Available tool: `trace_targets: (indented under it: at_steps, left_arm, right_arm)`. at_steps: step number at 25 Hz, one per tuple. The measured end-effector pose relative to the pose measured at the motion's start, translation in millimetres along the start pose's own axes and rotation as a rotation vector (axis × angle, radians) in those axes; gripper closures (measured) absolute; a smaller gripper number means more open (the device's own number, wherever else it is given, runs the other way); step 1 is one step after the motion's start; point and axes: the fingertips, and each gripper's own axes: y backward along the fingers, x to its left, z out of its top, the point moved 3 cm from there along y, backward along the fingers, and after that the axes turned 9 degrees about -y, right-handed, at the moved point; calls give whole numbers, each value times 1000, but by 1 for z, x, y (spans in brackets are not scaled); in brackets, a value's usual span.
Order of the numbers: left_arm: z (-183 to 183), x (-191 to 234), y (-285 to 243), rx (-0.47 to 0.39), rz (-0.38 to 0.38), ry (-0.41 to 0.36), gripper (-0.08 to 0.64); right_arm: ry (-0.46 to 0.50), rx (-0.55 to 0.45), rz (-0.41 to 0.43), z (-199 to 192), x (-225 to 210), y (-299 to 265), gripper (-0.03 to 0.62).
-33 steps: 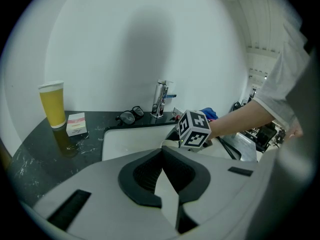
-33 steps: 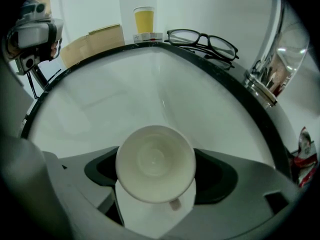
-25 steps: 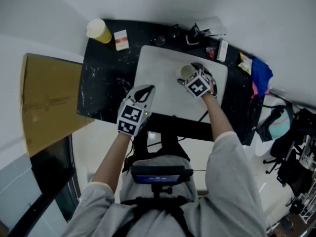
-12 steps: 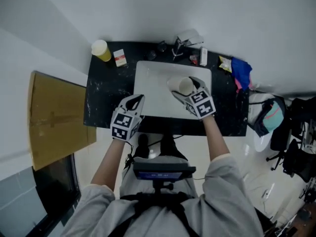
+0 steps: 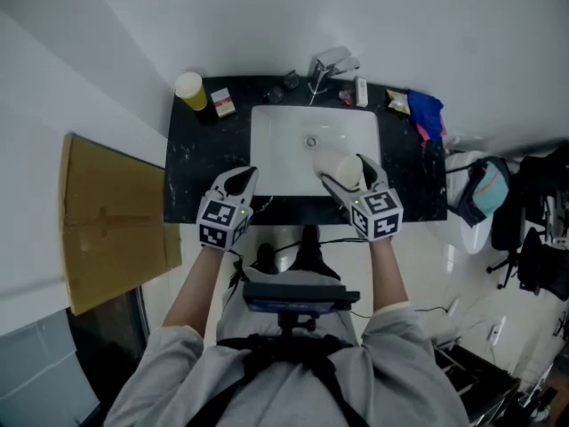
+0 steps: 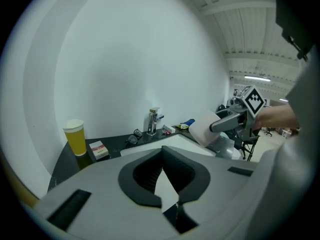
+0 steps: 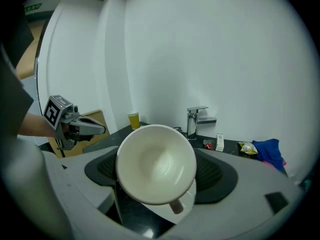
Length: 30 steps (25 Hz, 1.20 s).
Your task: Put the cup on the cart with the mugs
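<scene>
One slip is looking possible: the right hand-held gripper (image 7: 160, 171), jaws wide, is pinching the slick cup (image 7: 150, 156) sideways over the sink (image 5: 284, 140), left hand-held gripper (image 6: 162, 153) idling shut, empty.

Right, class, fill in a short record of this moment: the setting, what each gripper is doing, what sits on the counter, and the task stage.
Setting: black counter with a white sink and a tap
Right gripper: shut on the white cup, held above the sink's front edge
Left gripper: jaws together, empty
On the counter: yellow cup, small box, blue cloth
Cart with mugs: not in view
Task stage: cup held, not yet placed
</scene>
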Motion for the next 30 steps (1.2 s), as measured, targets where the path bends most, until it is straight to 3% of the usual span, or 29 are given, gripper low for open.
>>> trace_targets:
  at_steps: [6,12,22,30]
  left_arm:
    - [17,-21,4,-29,-115,-80,557]
    - [39,-76,-15,-43,-261,-149,557]
    - [71,-230,-77,-68,-523,-305,557]
    - [94,-401,-101,-89,-722,-431,557]
  right_arm:
    - [-56,-85,-91,-8,16,51,157]
    - [-144,-140,-230,-31,-6,122,156]
    - [-311,-251,-501,-123,-85,266,156]
    - [-408,-313,-690,-199,-127,408,156]
